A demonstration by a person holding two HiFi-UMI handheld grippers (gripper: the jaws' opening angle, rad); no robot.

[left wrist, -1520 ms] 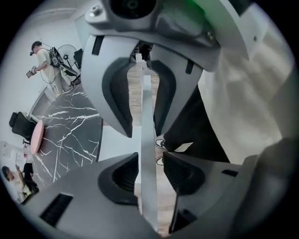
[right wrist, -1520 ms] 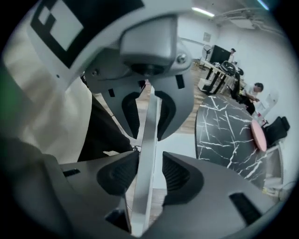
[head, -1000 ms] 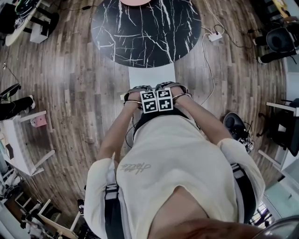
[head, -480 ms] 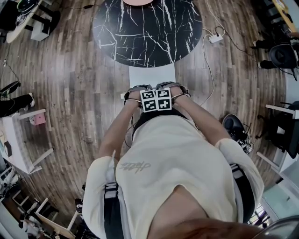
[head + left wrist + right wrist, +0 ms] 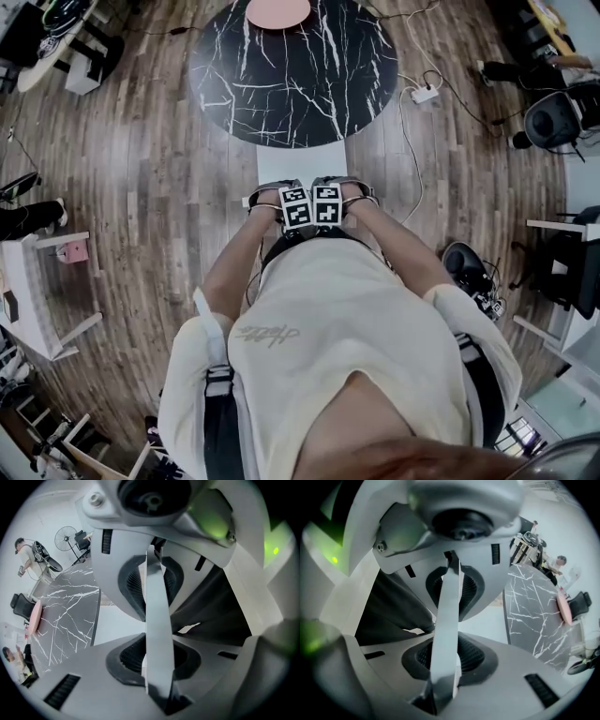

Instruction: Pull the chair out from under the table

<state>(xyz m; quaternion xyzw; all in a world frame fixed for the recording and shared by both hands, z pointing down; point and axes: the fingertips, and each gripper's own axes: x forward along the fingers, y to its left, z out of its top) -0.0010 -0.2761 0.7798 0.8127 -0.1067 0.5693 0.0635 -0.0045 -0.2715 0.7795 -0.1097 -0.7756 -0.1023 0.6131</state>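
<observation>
Two grippers on one chair [image 5: 302,159]; it stands just in front of the person, white seat running away from us, its far end tucked under the near rim of the round black marble-look table [image 5: 291,70]; left gripper [image 5: 294,204] and right gripper [image 5: 329,201] sit side by side, close together, on the top edge of the backrest [image 5: 157,616], both pointing steeply down; left gripper view shows the thin white panel clamped between both ribbed pads; right gripper view shows the same panel between its pads, jaws closing on it, pads already against the surface as far as I read it; I judge the chair light to middling, a rigid smooth shell, likely a bit slippery, so the pull should run level and straight toward us, not upward, or the pads may slide off the edge; the thin top edge is a fair hold, though grips set wider apart would resist twisting better; legs hidden, so I cannot say how they will drag on the wood-plank floor [image 5: 141,187]; not fragile by the look of it; writing: a script word on the person's shirt [image 5: 268,335], upside down to me and not legible; square black-and-white markers on the gripper cubes, patterns only; no brand seen on chair or table.
</observation>
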